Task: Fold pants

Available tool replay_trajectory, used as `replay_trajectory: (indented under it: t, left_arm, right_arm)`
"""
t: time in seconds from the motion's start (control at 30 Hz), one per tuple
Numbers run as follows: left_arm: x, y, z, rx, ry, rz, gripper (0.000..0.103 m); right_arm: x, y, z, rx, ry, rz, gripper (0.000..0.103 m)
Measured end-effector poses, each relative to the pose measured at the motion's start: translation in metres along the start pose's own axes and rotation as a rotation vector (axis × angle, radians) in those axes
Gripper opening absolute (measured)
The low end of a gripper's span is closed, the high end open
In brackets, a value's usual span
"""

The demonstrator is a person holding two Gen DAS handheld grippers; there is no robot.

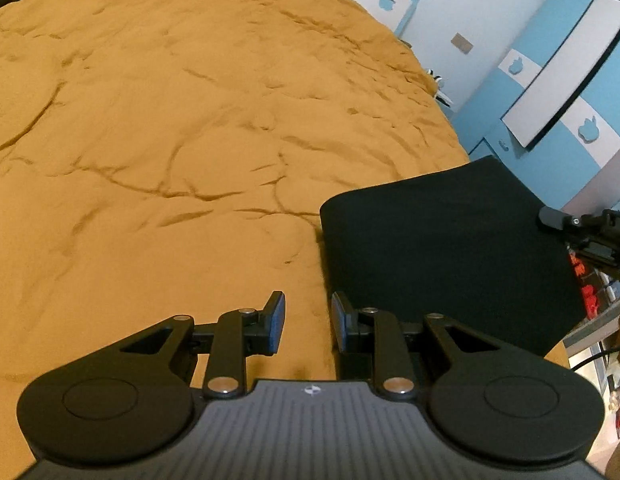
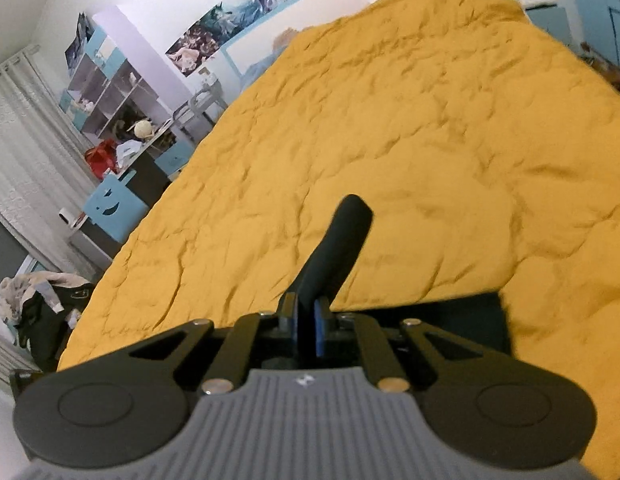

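The black pants lie folded into a flat block on the yellow bedspread, near the bed's edge. My left gripper is open and empty, just beside the block's near left corner. My right gripper is shut on a raised fold of the pants, which stands up between its blue pads. More black cloth lies under it. The right gripper also shows in the left wrist view, at the pants' right edge.
The yellow bedspread stretches far ahead in both views. Blue and white cupboards stand right of the bed. A desk with shelves and a heap of clothes are left of it.
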State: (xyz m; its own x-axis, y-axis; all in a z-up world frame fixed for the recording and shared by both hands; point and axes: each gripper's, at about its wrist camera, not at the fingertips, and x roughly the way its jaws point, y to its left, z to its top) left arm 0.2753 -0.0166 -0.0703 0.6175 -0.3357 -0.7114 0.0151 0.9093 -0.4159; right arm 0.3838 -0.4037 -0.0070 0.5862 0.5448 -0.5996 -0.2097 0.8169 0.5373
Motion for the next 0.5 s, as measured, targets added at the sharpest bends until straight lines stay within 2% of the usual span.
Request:
replay_trajectory:
  t: [0.1, 0.27, 0.43, 0.5]
  left_arm:
    - [0.011, -0.01, 0.003, 0.022, 0.015, -0.013, 0.028]
    - [0.03, -0.023, 0.003, 0.053, 0.051, -0.021, 0.028]
    - [0.035, -0.029, 0.004, 0.074, 0.062, -0.012, 0.028]
    - [0.037, -0.029, 0.005, 0.07, 0.067, -0.009, 0.028]
  right_arm:
    - [-0.005, -0.025, -0.002, 0.026, 0.022, -0.06, 0.003]
    - [0.005, -0.069, -0.024, 0.099, 0.072, -0.149, 0.002]
    - [-0.01, -0.075, -0.022, 0.123, 0.023, -0.076, 0.002]
    - [-0.007, -0.072, -0.019, 0.105, 0.021, -0.09, 0.002]
